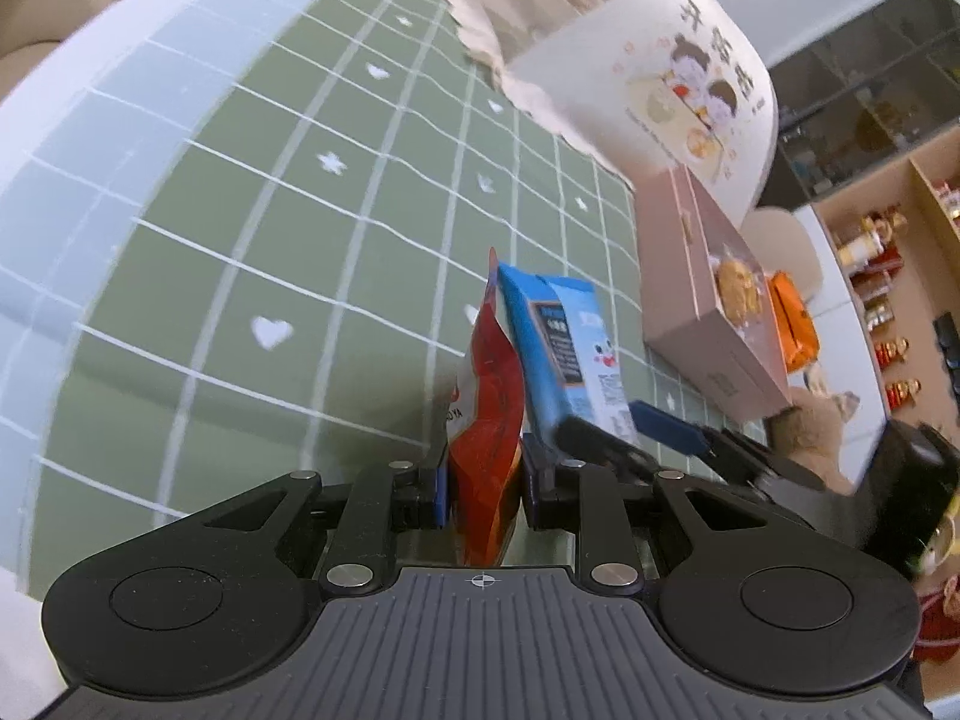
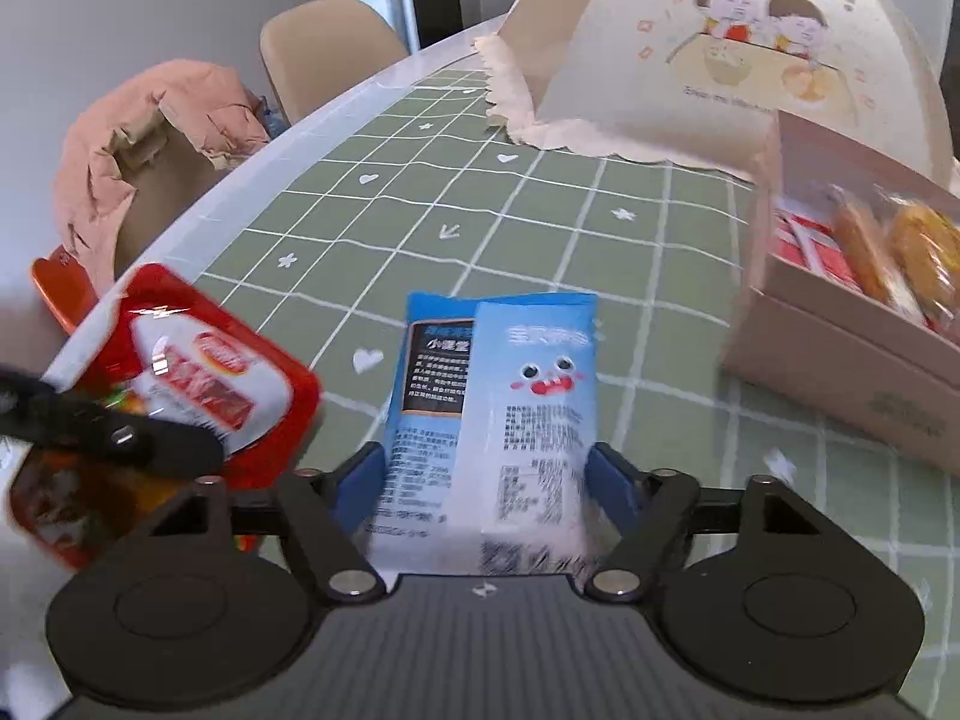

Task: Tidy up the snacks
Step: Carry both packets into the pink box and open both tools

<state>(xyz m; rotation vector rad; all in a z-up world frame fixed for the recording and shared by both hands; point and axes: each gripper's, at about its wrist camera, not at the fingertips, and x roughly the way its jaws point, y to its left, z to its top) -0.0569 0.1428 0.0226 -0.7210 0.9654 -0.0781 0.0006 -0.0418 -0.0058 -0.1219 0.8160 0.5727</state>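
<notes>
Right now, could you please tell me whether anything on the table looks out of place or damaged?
Nothing stands out: the pink cardboard box sits open with wrapped snacks inside, and each gripper holds an intact packet.

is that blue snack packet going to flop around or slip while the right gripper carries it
The blue snack packet probably stays fairly straight: it stands up past the right gripper without drooping. Its glossy film looks slippery, so it might slide. It seems light, a thin flat pouch.

1. The blue packet (image 2: 498, 420) sits between the right gripper (image 2: 480, 492) fingers, above the table (image 2: 540, 228).
2. The red packet (image 2: 180, 384) is to its left.
3. The snack box (image 2: 840, 360) stands on the table to the right, the food cover (image 2: 720, 48) behind it.
</notes>
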